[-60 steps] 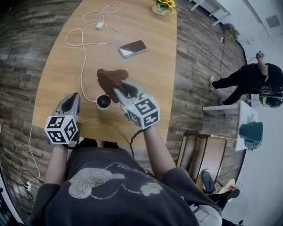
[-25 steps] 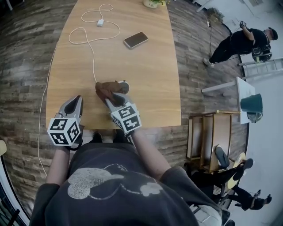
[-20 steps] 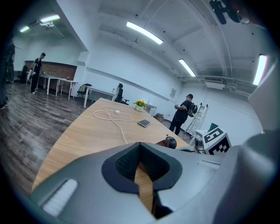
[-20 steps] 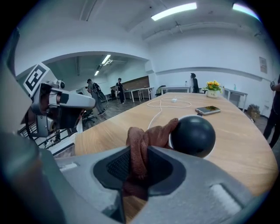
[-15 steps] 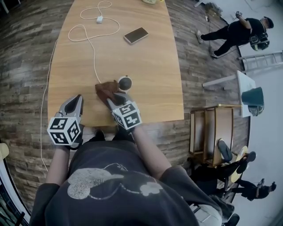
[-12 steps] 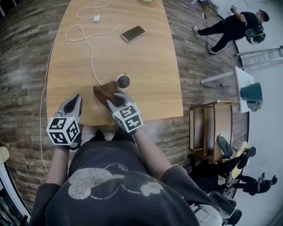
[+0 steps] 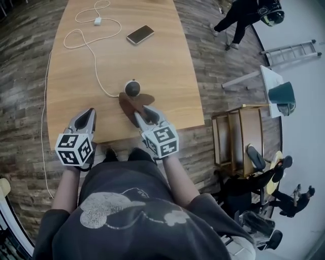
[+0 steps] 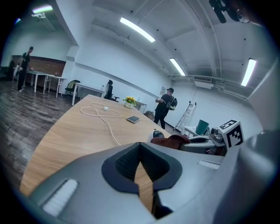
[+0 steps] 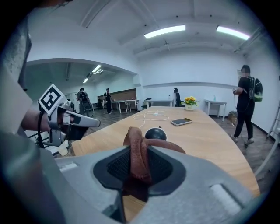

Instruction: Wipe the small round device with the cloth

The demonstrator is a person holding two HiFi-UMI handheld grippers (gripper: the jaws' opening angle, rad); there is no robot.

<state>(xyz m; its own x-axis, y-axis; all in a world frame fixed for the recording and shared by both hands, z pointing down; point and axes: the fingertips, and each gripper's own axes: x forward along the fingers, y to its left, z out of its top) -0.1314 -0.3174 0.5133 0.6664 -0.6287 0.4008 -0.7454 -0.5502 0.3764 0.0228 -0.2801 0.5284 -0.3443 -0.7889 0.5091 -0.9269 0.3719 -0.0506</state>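
The small round device (image 7: 133, 89), dark-topped on a white base, stands on the wooden table (image 7: 167, 76) with a white cable plugged in. A brown cloth (image 7: 133, 102) lies against its near side, and my right gripper (image 7: 143, 111) is shut on the cloth's near end. In the right gripper view the cloth (image 9: 138, 154) is pinched between the jaws, with the device (image 9: 155, 133) just beyond it. My left gripper (image 7: 88, 111) hovers at the table's near left edge, shut and holding nothing. The left gripper view shows its closed jaws (image 8: 140, 147), the device (image 8: 158, 134) and the cloth (image 8: 173, 141).
A phone (image 7: 140, 34) lies farther up the table. The white cable (image 7: 84, 39) loops to a charger block (image 7: 97, 21). A person (image 7: 244, 12) stands on the wood floor at the far right. A side table and shelving (image 7: 238, 132) stand to the right.
My right gripper has dragged the cloth off the device's top and left side to its near side and shifted right. The left gripper has held its place.
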